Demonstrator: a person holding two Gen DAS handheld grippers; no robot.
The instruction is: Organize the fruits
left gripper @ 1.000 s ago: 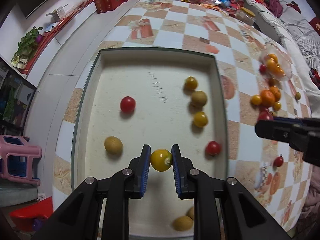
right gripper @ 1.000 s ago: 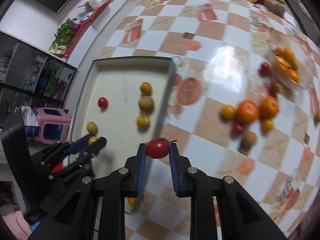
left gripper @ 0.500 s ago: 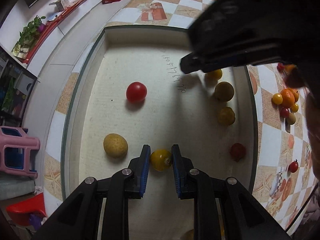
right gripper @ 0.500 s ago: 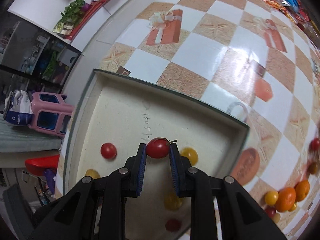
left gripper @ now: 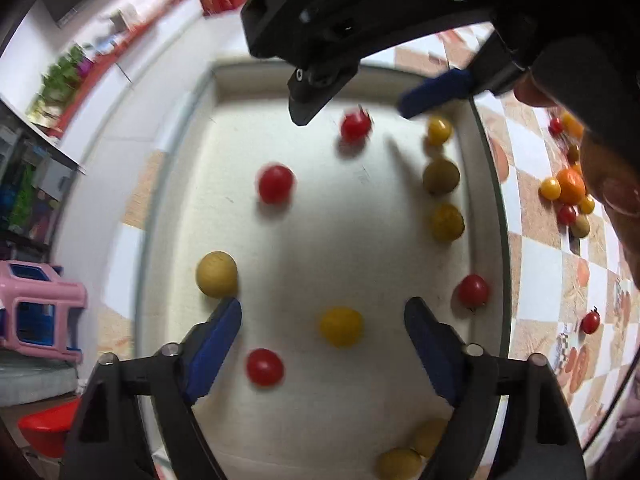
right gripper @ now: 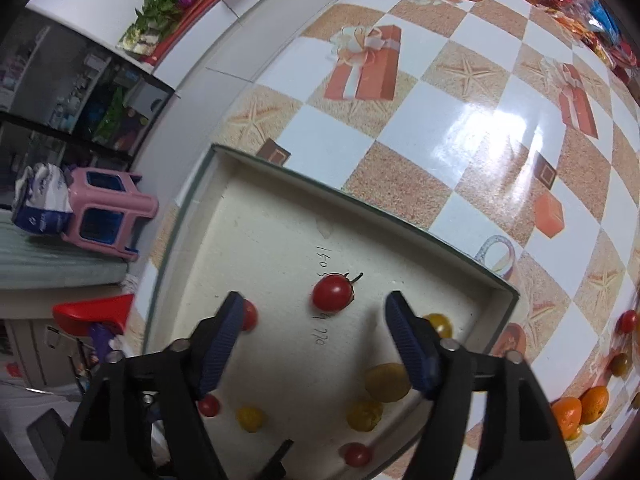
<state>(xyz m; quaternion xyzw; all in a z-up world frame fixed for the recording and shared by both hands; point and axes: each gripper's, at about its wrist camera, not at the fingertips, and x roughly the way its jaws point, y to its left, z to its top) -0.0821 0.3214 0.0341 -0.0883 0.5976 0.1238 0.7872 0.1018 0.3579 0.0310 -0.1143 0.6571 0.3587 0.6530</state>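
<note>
A shallow cream tray (left gripper: 490, 216) (right gripper: 360, 200) on the checkered table holds several red and yellow small fruits. My left gripper (left gripper: 322, 310) is open over the tray's near part, with a yellow fruit (left gripper: 341, 326) lying loose between its fingers. My right gripper (right gripper: 314, 306) is open over the tray's far part, with a red stemmed tomato (right gripper: 333, 291) (left gripper: 355, 125) lying on the tray just ahead of it. The right gripper (left gripper: 352, 100) also shows at the top of the left wrist view.
More loose fruit, oranges (left gripper: 570, 186) (right gripper: 580, 410) and small tomatoes (left gripper: 590, 322), lies on the table right of the tray. A pink stool (left gripper: 40, 312) (right gripper: 108, 216) and a red bin (right gripper: 94, 310) stand on the floor at left. Clutter sits at the table's far end.
Both grippers have opened. The left let go of the yellow fruit and the right let go of the red tomato; both fruits now lie on the tray.
</note>
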